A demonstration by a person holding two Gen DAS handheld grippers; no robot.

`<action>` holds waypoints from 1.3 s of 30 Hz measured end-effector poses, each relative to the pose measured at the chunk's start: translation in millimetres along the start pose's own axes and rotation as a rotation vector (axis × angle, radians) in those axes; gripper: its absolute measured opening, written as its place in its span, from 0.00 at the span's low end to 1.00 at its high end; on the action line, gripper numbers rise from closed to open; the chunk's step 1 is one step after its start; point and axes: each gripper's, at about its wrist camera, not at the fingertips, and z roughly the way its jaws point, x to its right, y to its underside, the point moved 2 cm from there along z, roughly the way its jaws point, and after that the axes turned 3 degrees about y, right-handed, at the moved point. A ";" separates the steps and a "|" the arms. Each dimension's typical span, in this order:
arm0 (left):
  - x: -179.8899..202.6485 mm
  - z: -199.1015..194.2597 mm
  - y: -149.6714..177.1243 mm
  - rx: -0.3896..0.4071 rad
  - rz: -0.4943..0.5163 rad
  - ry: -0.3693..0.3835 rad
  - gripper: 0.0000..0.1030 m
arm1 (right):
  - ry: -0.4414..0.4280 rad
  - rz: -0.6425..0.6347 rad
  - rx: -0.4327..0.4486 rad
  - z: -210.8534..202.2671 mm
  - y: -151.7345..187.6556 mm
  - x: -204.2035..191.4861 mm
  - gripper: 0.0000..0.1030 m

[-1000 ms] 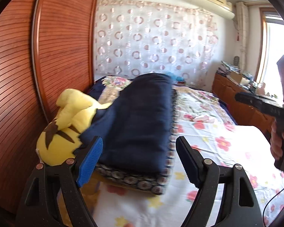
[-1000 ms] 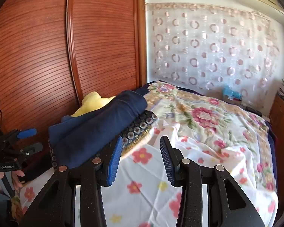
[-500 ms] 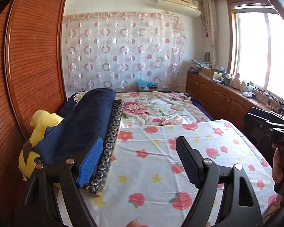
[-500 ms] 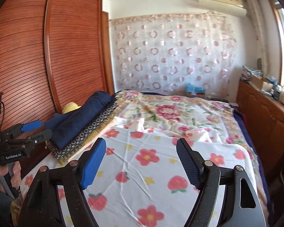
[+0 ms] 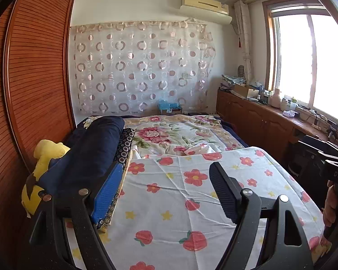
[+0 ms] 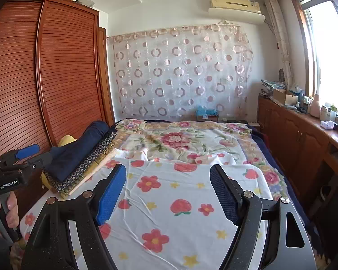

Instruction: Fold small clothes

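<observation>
A small pale pink and white garment (image 5: 197, 150) lies crumpled in the middle of the bed, on the far edge of the white flower-print sheet (image 5: 191, 193); it also shows in the right wrist view (image 6: 202, 158). My left gripper (image 5: 166, 191) is open and empty, held above the near part of the sheet. My right gripper (image 6: 167, 191) is open and empty, also above the near sheet. Each gripper appears at the edge of the other's view: the left one (image 6: 22, 157) and the right one (image 5: 326, 162).
A rolled navy blanket (image 5: 90, 153) on a patterned cushion (image 5: 124, 144) lies along the bed's left side, with a yellow plush toy (image 5: 42, 157) behind it. A wooden wardrobe (image 5: 33, 78) stands left. A wooden cabinet (image 5: 259, 117) with clutter runs under the window, right.
Both views have swung from the navy blanket pile at the left to face the whole bed. The right gripper's jaws have opened wider than one second ago.
</observation>
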 end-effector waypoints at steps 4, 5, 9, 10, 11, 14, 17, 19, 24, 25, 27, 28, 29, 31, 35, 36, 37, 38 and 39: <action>0.8 -0.8 0.5 0.001 0.000 -0.007 0.78 | 0.008 0.000 0.004 -5.3 2.4 -7.0 0.76; 0.9 -1.3 0.1 0.002 0.000 -0.007 0.78 | 0.011 0.001 0.006 -6.1 3.0 -8.7 0.76; 0.5 -1.7 -0.3 0.002 0.001 -0.008 0.78 | 0.015 0.007 0.008 -10.9 6.0 -12.9 0.76; 0.6 -1.4 -0.2 0.003 0.000 -0.006 0.78 | 0.017 0.005 0.007 -10.8 5.8 -12.1 0.76; 0.3 -2.3 -0.9 0.004 0.000 -0.003 0.78 | 0.019 0.006 0.007 -8.7 4.6 -10.6 0.76; 1.7 -1.0 -0.7 0.004 0.002 -0.005 0.78 | 0.021 0.006 0.007 -6.4 3.4 -6.0 0.76; 1.5 -0.7 -0.2 0.004 -0.001 -0.007 0.78 | 0.026 0.005 0.008 -6.6 3.6 -4.2 0.76; 1.6 -2.4 -2.1 0.003 -0.004 -0.007 0.78 | 0.030 0.007 0.008 -8.1 3.4 -2.7 0.76; 1.1 -5.7 -3.9 0.006 0.001 -0.011 0.78 | 0.031 0.011 0.007 -12.5 3.5 1.2 0.76; 1.1 -5.9 -4.3 0.006 0.001 -0.010 0.78 | 0.032 0.013 0.008 -13.3 2.8 2.4 0.76; 0.9 -6.6 -4.6 0.008 0.001 -0.010 0.78 | 0.031 0.014 0.007 -12.8 2.4 3.7 0.76; 0.6 -7.1 -4.3 0.009 -0.001 -0.007 0.78 | 0.030 0.013 0.005 -13.0 2.4 3.9 0.76; 0.4 -9.0 -4.5 0.011 -0.002 -0.005 0.78 | 0.029 0.013 0.005 -13.3 2.7 4.1 0.76; -0.7 -10.5 -5.3 0.010 -0.004 -0.008 0.78 | 0.027 0.015 0.005 -14.4 1.6 4.8 0.76; -1.7 -12.2 -4.6 0.008 -0.005 -0.008 0.78 | 0.029 0.017 0.007 -15.3 0.4 8.0 0.76; -2.1 -12.4 -4.8 0.009 -0.005 -0.009 0.78 | 0.030 0.017 0.007 -15.8 0.0 8.6 0.76; -2.8 -13.1 -5.5 0.009 -0.006 -0.009 0.78 | 0.027 0.017 0.006 -15.3 0.2 9.7 0.76; -3.5 -13.9 -6.4 0.009 -0.006 -0.008 0.78 | 0.027 0.017 0.006 -15.2 0.2 10.0 0.76; -2.3 -12.8 -4.7 0.009 -0.005 -0.009 0.78 | 0.027 0.017 0.006 -15.6 -0.3 10.5 0.76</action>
